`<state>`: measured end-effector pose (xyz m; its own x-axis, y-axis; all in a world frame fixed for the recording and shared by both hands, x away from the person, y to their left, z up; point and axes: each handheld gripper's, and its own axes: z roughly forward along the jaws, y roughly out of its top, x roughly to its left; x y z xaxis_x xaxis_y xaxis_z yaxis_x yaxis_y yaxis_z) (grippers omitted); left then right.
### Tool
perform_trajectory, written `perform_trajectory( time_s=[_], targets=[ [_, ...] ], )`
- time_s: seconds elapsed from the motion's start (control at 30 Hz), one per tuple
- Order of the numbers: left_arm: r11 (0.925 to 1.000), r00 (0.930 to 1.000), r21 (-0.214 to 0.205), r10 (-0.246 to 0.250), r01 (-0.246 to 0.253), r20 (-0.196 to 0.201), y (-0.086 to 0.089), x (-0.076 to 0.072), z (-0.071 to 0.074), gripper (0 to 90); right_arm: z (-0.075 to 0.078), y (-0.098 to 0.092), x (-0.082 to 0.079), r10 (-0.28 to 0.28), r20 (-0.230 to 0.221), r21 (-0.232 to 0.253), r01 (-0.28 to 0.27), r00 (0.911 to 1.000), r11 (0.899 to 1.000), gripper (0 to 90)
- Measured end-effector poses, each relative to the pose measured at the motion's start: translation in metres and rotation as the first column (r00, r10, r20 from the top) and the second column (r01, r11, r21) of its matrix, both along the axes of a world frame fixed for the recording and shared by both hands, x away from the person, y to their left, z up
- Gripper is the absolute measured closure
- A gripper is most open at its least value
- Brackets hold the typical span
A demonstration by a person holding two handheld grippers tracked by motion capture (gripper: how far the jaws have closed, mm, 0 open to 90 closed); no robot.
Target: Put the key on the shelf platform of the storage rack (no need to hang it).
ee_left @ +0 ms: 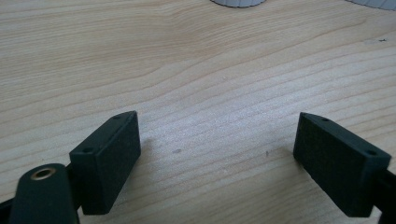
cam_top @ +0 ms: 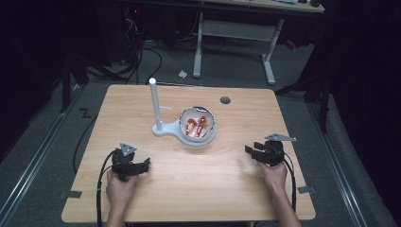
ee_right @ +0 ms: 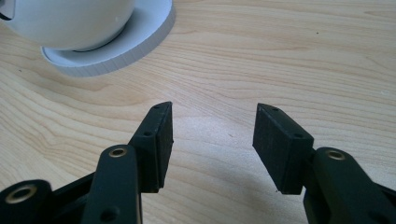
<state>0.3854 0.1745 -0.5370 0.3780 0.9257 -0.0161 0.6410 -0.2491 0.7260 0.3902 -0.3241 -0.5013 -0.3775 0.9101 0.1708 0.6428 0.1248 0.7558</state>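
Note:
A white bowl (cam_top: 198, 126) sits on a white base plate (cam_top: 166, 129) near the table's middle, with a white upright post (cam_top: 154, 104) rising from the base's left end. Red and orange small items (cam_top: 197, 126) lie inside the bowl. My left gripper (cam_top: 146, 165) rests low on the wood at the front left, open, nothing between its jaws (ee_left: 217, 154). My right gripper (cam_top: 249, 151) rests at the front right, open and empty (ee_right: 212, 135), pointing toward the bowl (ee_right: 70, 21) and its base (ee_right: 116, 49).
The wooden table (cam_top: 189, 189) has a round cable hole (cam_top: 225, 100) at the back right. Bare wood lies between the two grippers. Beyond the table's far edge stand a white desk frame (cam_top: 234, 33) and floor cables. Cables trail from both grippers toward the near edge.

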Motion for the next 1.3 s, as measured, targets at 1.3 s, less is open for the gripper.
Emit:
perform_trajectory(
  time_s=[1.3],
  targets=[
    [1.0000, 1.0000, 0.000, 0.000, 0.000, 0.000, 0.000, 0.000, 0.000, 15.2, -0.028, 0.006, 0.002, -0.044, 0.007, -0.146, 0.044, 0.9990, 0.988, 41.2]
  ],
)
